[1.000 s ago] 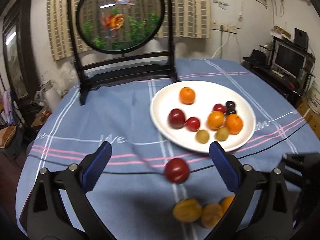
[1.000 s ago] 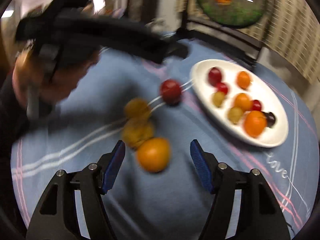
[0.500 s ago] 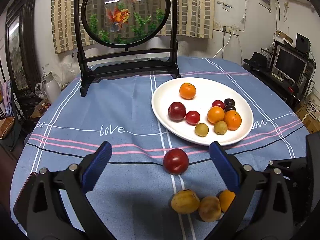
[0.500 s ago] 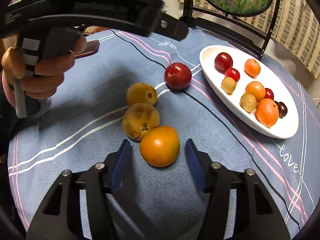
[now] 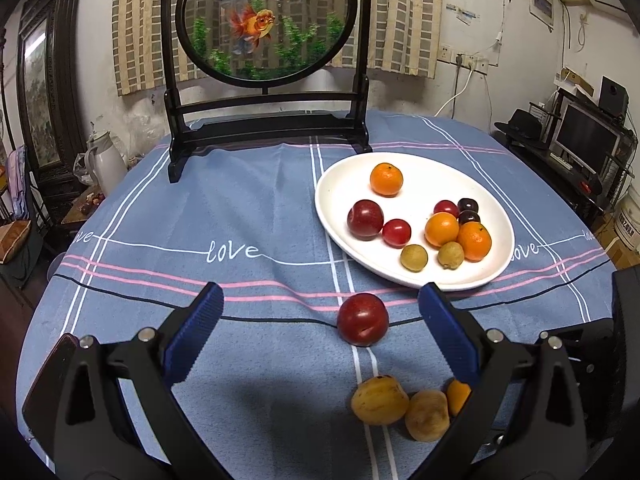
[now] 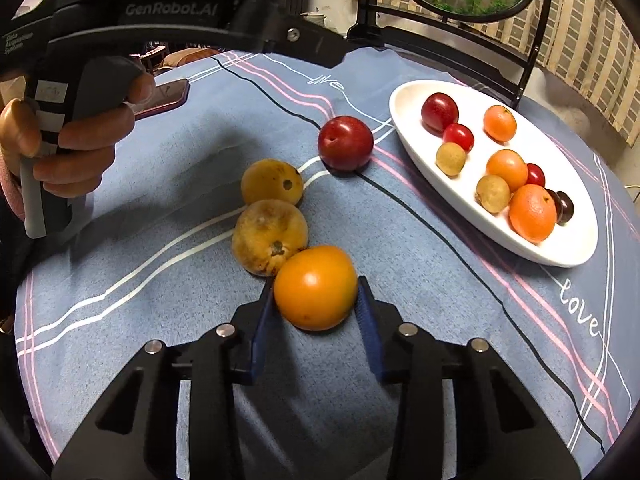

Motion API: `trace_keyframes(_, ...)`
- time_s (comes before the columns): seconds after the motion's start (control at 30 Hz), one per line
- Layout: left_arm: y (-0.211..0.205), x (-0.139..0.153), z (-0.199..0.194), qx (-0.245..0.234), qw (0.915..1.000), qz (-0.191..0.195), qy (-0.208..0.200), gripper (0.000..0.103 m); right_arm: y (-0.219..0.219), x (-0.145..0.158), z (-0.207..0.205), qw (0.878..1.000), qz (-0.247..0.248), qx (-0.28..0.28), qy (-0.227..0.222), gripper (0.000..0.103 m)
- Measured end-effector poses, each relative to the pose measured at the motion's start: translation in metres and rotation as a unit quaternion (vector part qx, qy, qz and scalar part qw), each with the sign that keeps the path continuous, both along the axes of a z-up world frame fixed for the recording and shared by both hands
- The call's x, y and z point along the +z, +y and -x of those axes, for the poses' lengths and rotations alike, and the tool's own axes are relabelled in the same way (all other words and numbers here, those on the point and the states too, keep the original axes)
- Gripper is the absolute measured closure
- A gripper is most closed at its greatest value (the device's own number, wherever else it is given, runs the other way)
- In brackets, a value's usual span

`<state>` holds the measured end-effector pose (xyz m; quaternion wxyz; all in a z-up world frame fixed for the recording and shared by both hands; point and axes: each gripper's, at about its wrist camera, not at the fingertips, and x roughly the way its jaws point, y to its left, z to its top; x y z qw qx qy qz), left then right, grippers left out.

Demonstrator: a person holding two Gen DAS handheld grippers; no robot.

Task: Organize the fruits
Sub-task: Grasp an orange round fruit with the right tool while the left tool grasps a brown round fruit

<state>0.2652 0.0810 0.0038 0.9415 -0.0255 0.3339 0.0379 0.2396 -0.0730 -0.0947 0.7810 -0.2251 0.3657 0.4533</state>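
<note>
While the right claw (image 6: 316,304) closes around the orange (image 6: 315,287) near the surface's front edge, the plate (image 6: 408,96) lies ahead-right; the left claw (image 5: 320,320) hangs wide open, empty.

Glossy white plate (image 5: 332,196) on matt woven blue tablecloth (image 5: 240,208).

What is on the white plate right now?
The white plate holds three orange fruits, one large red plum, two small red fruits, two tan-green ones and two dark cherries. Whether anything lies behind the clustered fruits cannot be seen.
</note>
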Motion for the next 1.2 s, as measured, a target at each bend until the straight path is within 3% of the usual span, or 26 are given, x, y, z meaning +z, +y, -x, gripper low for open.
trace_keyframes(0.07,0.001,0.001,0.002,-0.004,1.0,0.006,-0.001,0.003,-0.009,0.004,0.0,1.0,-0.011,-0.008,0.002,0.062)
trace_keyframes(0.2,-0.018,0.001,0.014,-0.073,0.9973,-0.004,-0.001,0.003,-0.032,0.014,-0.007,0.998,-0.047,-0.046,0.016,0.062)
trace_keyframes(0.33,-0.054,-0.005,0.04,-0.184,0.9824,-0.031,-0.002,0.004,-0.048,0.012,-0.015,0.995,-0.061,-0.076,0.038,0.062)
trace_keyframes(0.4,-0.069,-0.01,0.053,-0.223,0.9738,-0.043,-0.005,0.011,-0.051,0.011,-0.016,0.994,-0.061,-0.083,0.041,0.062)
trace_keyframes(0.5,-0.081,-0.021,0.062,-0.256,0.965,-0.055,0.01,0.036,-0.053,0.012,-0.016,0.993,-0.064,-0.087,0.043,0.062)
trace_keyframes(0.57,-0.082,-0.029,0.062,-0.263,0.9632,-0.05,0.03,0.051,-0.054,0.012,-0.014,0.993,-0.066,-0.088,0.044,0.062)
trace_keyframes(0.67,-0.078,-0.039,0.059,-0.254,0.9647,-0.046,0.054,0.058,-0.055,0.013,-0.014,0.992,-0.067,-0.092,0.046,0.062)
trace_keyframes(0.93,-0.07,-0.052,0.048,-0.215,0.9717,-0.066,0.072,0.058,-0.056,0.011,-0.015,0.992,-0.065,-0.098,0.053,0.062)
trace_keyframes(1.2,-0.086,-0.062,0.05,-0.22,0.9655,-0.126,0.057,0.053,-0.056,0.01,-0.015,0.991,-0.064,-0.101,0.058,0.062)
